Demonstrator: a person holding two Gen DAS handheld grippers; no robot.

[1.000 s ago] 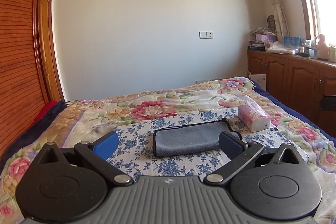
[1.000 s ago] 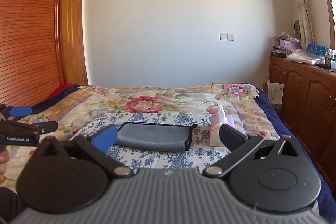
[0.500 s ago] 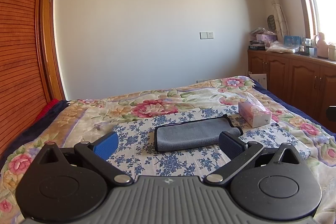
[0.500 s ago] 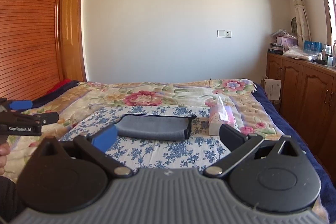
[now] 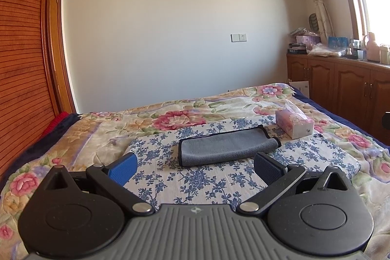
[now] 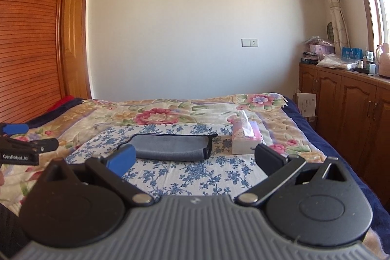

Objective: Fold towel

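- Left wrist view: the left gripper (image 5: pixel 195 168) hangs above the bed, jaws spread wide and empty; the folded grey towel (image 5: pixel 225 146) lies ahead on the blue-flowered cloth (image 5: pixel 195 177), near a tissue box (image 5: pixel 293 124).
- Right wrist view: the right gripper (image 6: pixel 195 160) is likewise wide open, holding nothing; the towel (image 6: pixel 170 146) lies just beyond its fingertips, the tissue box (image 6: pixel 243 140) just to its right.

Grey towel (image 5: pixel 225 146) black-edged, on blue-floral white cloth (image 5: pixel 207 177); pink tissue box (image 5: pixel 293 124) at 2 o'clock; pink-flowered cream quilt (image 5: pixel 170 118).

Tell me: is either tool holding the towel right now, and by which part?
Neither. Left tool and right tool are open and empty; the towel lies untouched.
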